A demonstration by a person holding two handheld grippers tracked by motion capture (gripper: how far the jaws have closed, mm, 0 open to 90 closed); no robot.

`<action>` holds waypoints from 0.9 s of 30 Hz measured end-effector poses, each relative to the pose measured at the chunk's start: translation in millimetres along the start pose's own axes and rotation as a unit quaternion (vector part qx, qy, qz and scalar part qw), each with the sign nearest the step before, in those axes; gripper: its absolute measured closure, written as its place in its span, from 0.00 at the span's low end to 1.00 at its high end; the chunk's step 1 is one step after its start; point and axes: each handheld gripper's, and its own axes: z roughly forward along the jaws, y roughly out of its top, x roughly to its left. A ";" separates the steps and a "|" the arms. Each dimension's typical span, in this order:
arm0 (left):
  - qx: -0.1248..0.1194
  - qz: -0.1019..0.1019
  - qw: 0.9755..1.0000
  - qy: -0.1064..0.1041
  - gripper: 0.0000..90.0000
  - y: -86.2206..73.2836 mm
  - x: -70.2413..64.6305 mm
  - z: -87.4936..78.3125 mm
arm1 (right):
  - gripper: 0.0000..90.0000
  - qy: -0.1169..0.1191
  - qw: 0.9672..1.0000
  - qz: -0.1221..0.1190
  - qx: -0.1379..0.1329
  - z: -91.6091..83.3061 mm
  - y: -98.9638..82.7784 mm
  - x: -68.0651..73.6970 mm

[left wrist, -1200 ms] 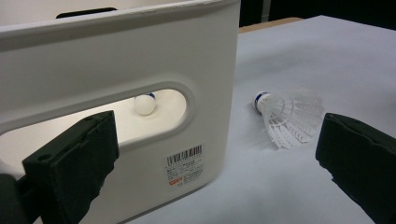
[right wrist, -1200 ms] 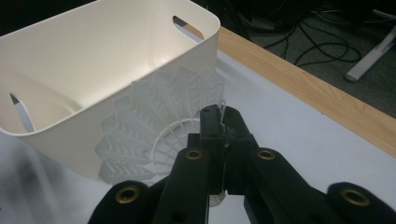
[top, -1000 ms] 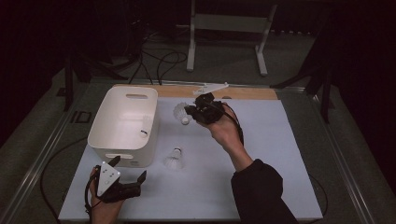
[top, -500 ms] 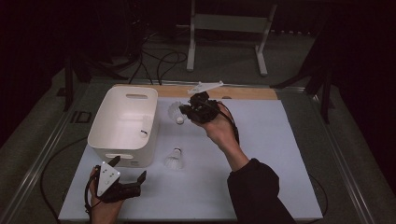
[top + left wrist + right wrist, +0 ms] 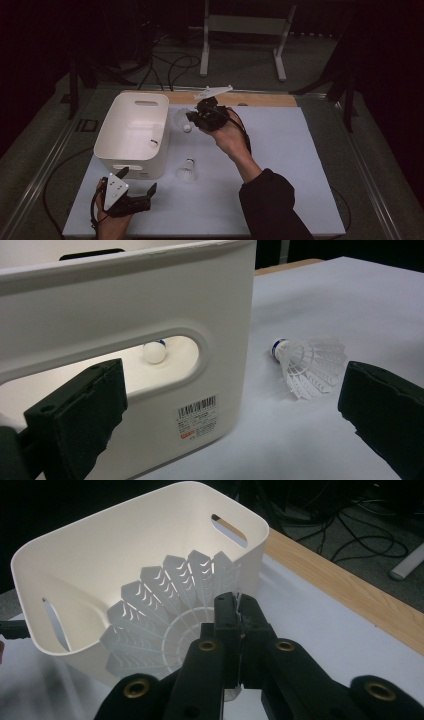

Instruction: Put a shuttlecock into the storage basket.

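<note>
My right gripper (image 5: 192,119) is held above the table beside the white bin's (image 5: 131,131) right wall, shut on the skirt of a white shuttlecock (image 5: 182,120). In the right gripper view the jaws (image 5: 237,605) pinch the edge of that feathered skirt (image 5: 160,625), with the bin (image 5: 100,555) just behind it. A second shuttlecock (image 5: 186,171) lies on the white mat (image 5: 280,175) by the bin's near right corner. A third one (image 5: 153,351) rests inside the bin, seen through its handle slot. My left gripper (image 5: 137,180) stands open at the bin's near wall, nothing between its jaws.
A wooden strip (image 5: 260,99) runs along the table's far edge. Beyond it are a metal stand (image 5: 245,30) and cables on the floor. The mat stretches wide to the right of my right forearm (image 5: 250,170).
My right gripper has shifted a little to the left, carrying its shuttlecock closer to the bin's rim. The left gripper has stayed where it was.
</note>
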 end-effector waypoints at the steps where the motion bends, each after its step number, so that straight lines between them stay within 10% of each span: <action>1: 0.000 0.000 1.000 0.000 0.00 0.0 0.1 0.0 | 0.99 0.000 1.000 -0.002 -0.001 0.6 0.6 0.5; 27: 0.000 -0.001 1.000 0.000 0.00 0.0 0.3 -0.3 | 0.99 0.008 1.000 0.001 -0.001 12.5 10.1 9.1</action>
